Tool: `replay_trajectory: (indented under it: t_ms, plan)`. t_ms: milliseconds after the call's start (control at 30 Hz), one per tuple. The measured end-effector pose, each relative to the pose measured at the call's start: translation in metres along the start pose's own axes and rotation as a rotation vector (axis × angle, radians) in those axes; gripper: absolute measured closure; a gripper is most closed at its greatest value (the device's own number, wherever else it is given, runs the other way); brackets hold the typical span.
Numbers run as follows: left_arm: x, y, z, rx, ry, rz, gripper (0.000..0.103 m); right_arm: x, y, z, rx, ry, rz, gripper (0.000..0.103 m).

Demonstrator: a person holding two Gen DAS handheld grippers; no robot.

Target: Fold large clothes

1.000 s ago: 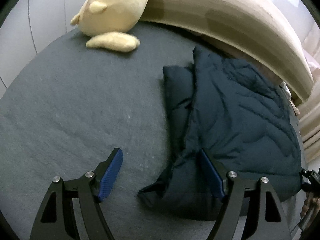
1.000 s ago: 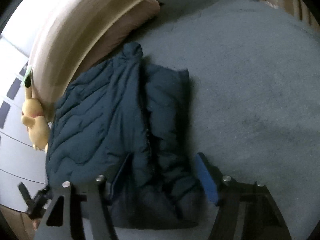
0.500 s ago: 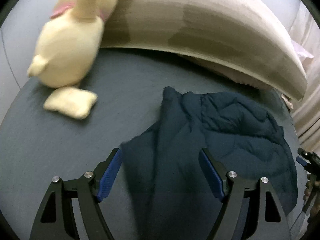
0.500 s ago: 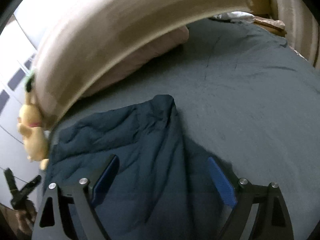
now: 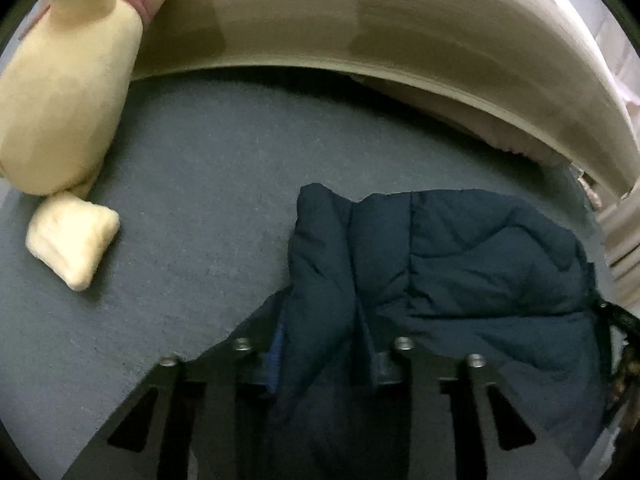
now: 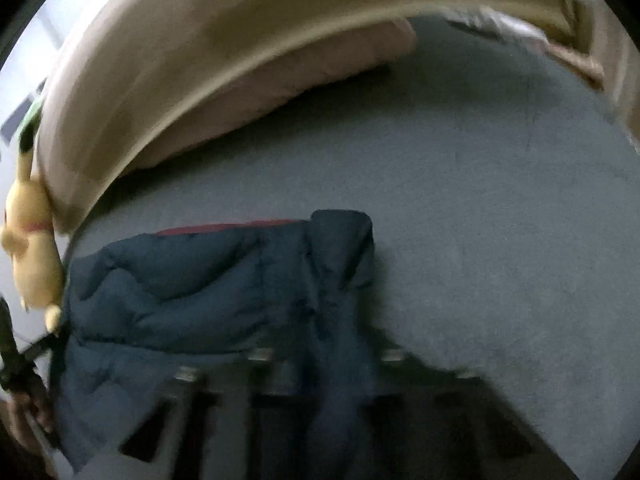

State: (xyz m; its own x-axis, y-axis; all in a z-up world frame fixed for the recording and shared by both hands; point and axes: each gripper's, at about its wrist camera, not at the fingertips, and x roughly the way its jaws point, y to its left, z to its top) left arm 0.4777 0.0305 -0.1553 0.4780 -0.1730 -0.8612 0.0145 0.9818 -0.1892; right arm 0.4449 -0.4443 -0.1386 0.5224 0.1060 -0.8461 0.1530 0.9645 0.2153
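Observation:
A dark navy quilted jacket (image 5: 460,276) lies on the grey bed sheet (image 5: 208,184). My left gripper (image 5: 322,332) is shut on the jacket's left edge, with fabric bunched between the blue pads. In the right wrist view the same jacket (image 6: 192,292) is blurred, and my right gripper (image 6: 328,364) is shut on its right edge. A strip of red lining (image 6: 232,226) shows at the jacket's far edge. Both held edges are lifted off the sheet.
A yellow plush toy (image 5: 68,92) sits at the far left by the beige padded headboard (image 5: 380,28). A pinkish pillow (image 6: 288,80) lies under the headboard. Grey sheet (image 6: 500,220) stretches to the right of the jacket.
Both grippers moved forward over the jacket's near edges and closed from open onto the fabric. The jacket's near part has been lifted and bunched toward the headboard.

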Motion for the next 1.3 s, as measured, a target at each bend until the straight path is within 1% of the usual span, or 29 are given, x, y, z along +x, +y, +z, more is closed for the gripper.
replay_trajectory:
  t_ms: [33, 67, 133, 167, 200, 233, 300, 433, 500, 533, 567, 600, 633, 667, 700, 733, 767, 800, 867, 933, 1000, 1033, 1100, 1133, 1167, 1200, 1233, 1267, 1300]
  plan:
    - [-0.005, -0.007, -0.002, 0.028, -0.029, 0.028, 0.087, -0.009, 0.009, 0.001, -0.040, -0.027, -0.028, 0.095]
    - [-0.009, -0.010, -0.002, 0.031, -0.049, 0.041, 0.090, -0.018, 0.015, 0.001, -0.063, -0.055, -0.046, 0.096]
    - [-0.016, -0.006, -0.003, -0.011, -0.090, 0.051, 0.090, -0.039, 0.020, 0.005, -0.087, -0.130, -0.072, 0.096]
    - [-0.013, -0.004, -0.004, -0.026, -0.082, 0.055, 0.090, -0.040, 0.018, 0.006, -0.077, -0.134, -0.078, 0.096]
    - [-0.004, -0.003, -0.006, -0.033, -0.052, 0.066, 0.090, -0.033, 0.013, 0.006, -0.059, -0.109, -0.090, 0.097]
    - [0.000, -0.005, -0.010, -0.020, -0.056, 0.090, 0.090, -0.021, 0.010, 0.003, -0.046, -0.077, -0.108, 0.097]
    - [0.002, -0.005, -0.013, -0.008, -0.065, 0.120, 0.090, -0.004, 0.008, -0.006, -0.044, -0.054, -0.137, 0.097]
    - [0.005, -0.007, -0.014, -0.012, -0.053, 0.112, 0.088, 0.008, -0.003, -0.015, 0.017, -0.020, -0.112, 0.096]
    - [0.001, -0.005, -0.014, -0.023, -0.076, 0.112, 0.082, 0.008, -0.003, -0.010, 0.010, -0.014, -0.092, 0.092]
    - [0.000, -0.005, -0.012, -0.031, -0.083, 0.107, 0.081, 0.011, -0.008, -0.004, 0.017, -0.020, -0.076, 0.092]
    - [-0.005, -0.003, -0.013, -0.043, -0.089, 0.096, 0.074, 0.007, -0.012, -0.003, 0.033, -0.029, -0.056, 0.091]
    - [-0.011, -0.004, -0.014, -0.055, -0.095, 0.089, 0.070, 0.001, -0.018, -0.004, 0.045, -0.040, -0.041, 0.075]
    - [-0.020, -0.002, -0.014, -0.069, -0.114, 0.066, 0.061, -0.009, -0.021, -0.004, 0.060, -0.064, -0.036, 0.036]
    - [-0.028, -0.002, -0.015, -0.074, -0.139, 0.058, 0.051, -0.018, -0.021, -0.004, 0.067, -0.088, -0.050, 0.019]
    - [-0.041, -0.003, -0.014, -0.076, -0.186, 0.077, 0.047, -0.031, -0.019, -0.005, 0.060, -0.143, -0.080, 0.015]
    - [-0.047, -0.006, -0.014, -0.075, -0.216, 0.095, 0.039, -0.044, -0.013, -0.005, 0.030, -0.196, -0.108, 0.015]
    - [-0.057, -0.012, -0.014, -0.061, -0.261, 0.115, 0.035, -0.053, -0.006, -0.004, 0.004, -0.228, -0.122, 0.015]
    - [-0.063, -0.022, -0.014, -0.034, -0.291, 0.125, 0.035, -0.061, 0.005, -0.004, -0.021, -0.250, -0.122, 0.015]
    - [-0.063, -0.044, -0.014, 0.018, -0.297, 0.123, 0.035, -0.062, 0.030, -0.003, -0.076, -0.238, -0.081, 0.015]
    - [-0.058, -0.075, -0.016, 0.095, -0.280, 0.092, 0.035, -0.056, 0.060, -0.006, -0.168, -0.229, -0.091, 0.015]
    - [-0.049, -0.103, -0.016, 0.171, -0.279, 0.115, 0.035, -0.042, 0.089, -0.009, -0.234, -0.219, -0.098, 0.015]
    - [-0.040, -0.120, -0.014, 0.206, -0.265, 0.141, 0.035, -0.035, 0.096, -0.009, -0.235, -0.205, -0.103, 0.015]
    - [-0.020, -0.135, -0.007, 0.216, -0.211, 0.166, 0.035, -0.009, 0.105, -0.005, -0.231, -0.149, -0.115, 0.015]
    - [-0.006, -0.139, -0.004, 0.210, -0.185, 0.183, 0.034, 0.001, 0.105, -0.004, -0.227, -0.123, -0.131, 0.015]
    - [0.005, -0.139, -0.002, 0.204, -0.151, 0.193, 0.031, 0.013, 0.101, -0.004, -0.211, -0.092, -0.143, 0.015]
    - [0.018, -0.137, 0.001, 0.199, -0.103, 0.198, 0.030, 0.021, 0.097, -0.006, -0.189, -0.074, -0.140, 0.012]
    - [0.022, -0.134, 0.002, 0.179, -0.091, 0.196, 0.022, 0.030, 0.089, -0.004, -0.151, -0.049, -0.131, 0.009]
    - [0.024, -0.130, 0.002, 0.159, -0.088, 0.205, 0.013, 0.034, 0.084, -0.003, -0.134, -0.036, -0.119, 0.009]
    - [0.030, -0.128, 0.003, 0.146, -0.083, 0.210, 0.012, 0.038, 0.080, -0.001, -0.129, -0.032, -0.116, 0.009]
